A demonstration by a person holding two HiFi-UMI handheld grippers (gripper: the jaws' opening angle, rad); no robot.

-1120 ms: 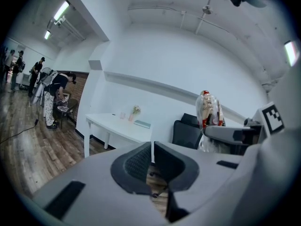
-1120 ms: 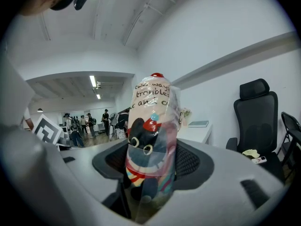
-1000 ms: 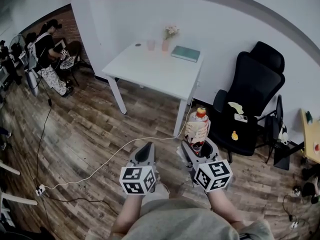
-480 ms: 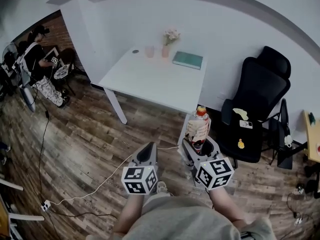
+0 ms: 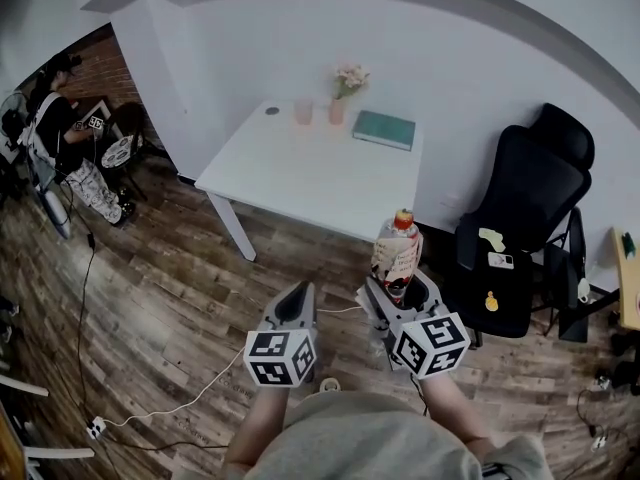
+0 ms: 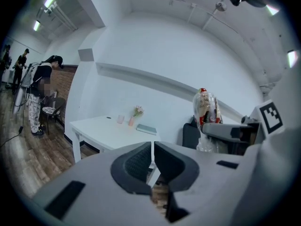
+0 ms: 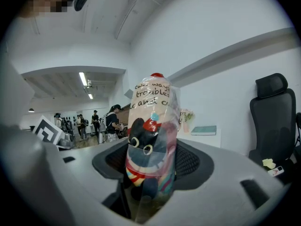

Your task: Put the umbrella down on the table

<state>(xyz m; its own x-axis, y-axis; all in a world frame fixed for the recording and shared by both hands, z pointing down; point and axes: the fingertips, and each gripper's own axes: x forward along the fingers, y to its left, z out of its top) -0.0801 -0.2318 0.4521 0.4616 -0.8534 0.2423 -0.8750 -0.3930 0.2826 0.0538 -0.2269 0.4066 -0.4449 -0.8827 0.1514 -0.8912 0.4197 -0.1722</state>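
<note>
The umbrella [image 5: 396, 253] is folded short, wrapped in clear plastic with a cartoon cat print and a red tip. It stands upright between the pads of my right gripper [image 5: 398, 290], which is shut on its lower part. In the right gripper view the umbrella [image 7: 151, 145] fills the gap of the right gripper [image 7: 153, 163]. My left gripper [image 5: 296, 303] is beside it on the left, shut and empty; its jaws meet in the left gripper view [image 6: 153, 147], where the umbrella [image 6: 207, 109] shows at the right. The white table [image 5: 300, 168] stands ahead, beyond both grippers.
On the table's far edge are a pink cup [image 5: 303, 111], a vase of flowers [image 5: 340, 103] and a green book [image 5: 384, 129]. A black office chair [image 5: 530, 218] stands right of the table. A white cable [image 5: 190, 398] runs over the wooden floor. People [image 5: 50, 138] are at the far left.
The table and chair have drawn nearer and lower in the head view as I move toward them. Both grippers keep their pose, the umbrella still held upright.
</note>
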